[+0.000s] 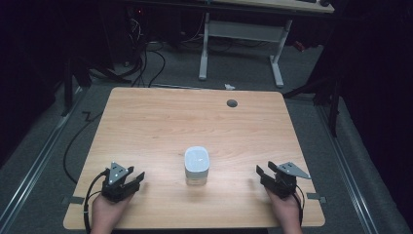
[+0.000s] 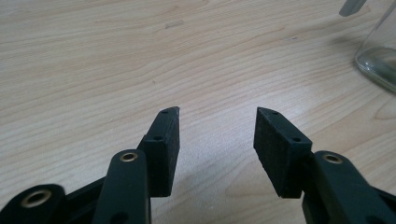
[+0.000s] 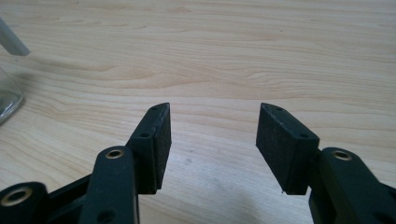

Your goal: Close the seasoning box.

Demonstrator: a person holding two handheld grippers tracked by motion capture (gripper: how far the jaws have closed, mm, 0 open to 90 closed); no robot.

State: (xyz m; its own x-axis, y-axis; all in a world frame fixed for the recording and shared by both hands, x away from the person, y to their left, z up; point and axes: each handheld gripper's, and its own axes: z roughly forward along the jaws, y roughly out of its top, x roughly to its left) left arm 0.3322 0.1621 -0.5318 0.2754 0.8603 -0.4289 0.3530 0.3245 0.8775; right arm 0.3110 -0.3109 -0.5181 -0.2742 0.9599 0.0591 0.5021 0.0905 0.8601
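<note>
A clear glass jar with a white lid (image 1: 197, 165) stands upright near the middle of the wooden table (image 1: 160, 117), toward its front. My left gripper (image 1: 131, 179) rests low at the front left, well left of the jar, jaws open with nothing between them. My right gripper (image 1: 265, 171) sits at the front right, jaws open and empty too. In the left gripper view my left gripper (image 2: 217, 112) faces bare wood, with the jar's glass base (image 2: 378, 65) at the right edge. In the right gripper view my right gripper (image 3: 214, 108) has the jar's base (image 3: 8, 100) at the far left.
A round grey cable hole (image 1: 232, 103) is set in the table's far side. Behind the table are a white-legged desk (image 1: 243, 34) and cables on the grey floor (image 1: 146, 63). Metal floor rails (image 1: 34, 161) run along both sides.
</note>
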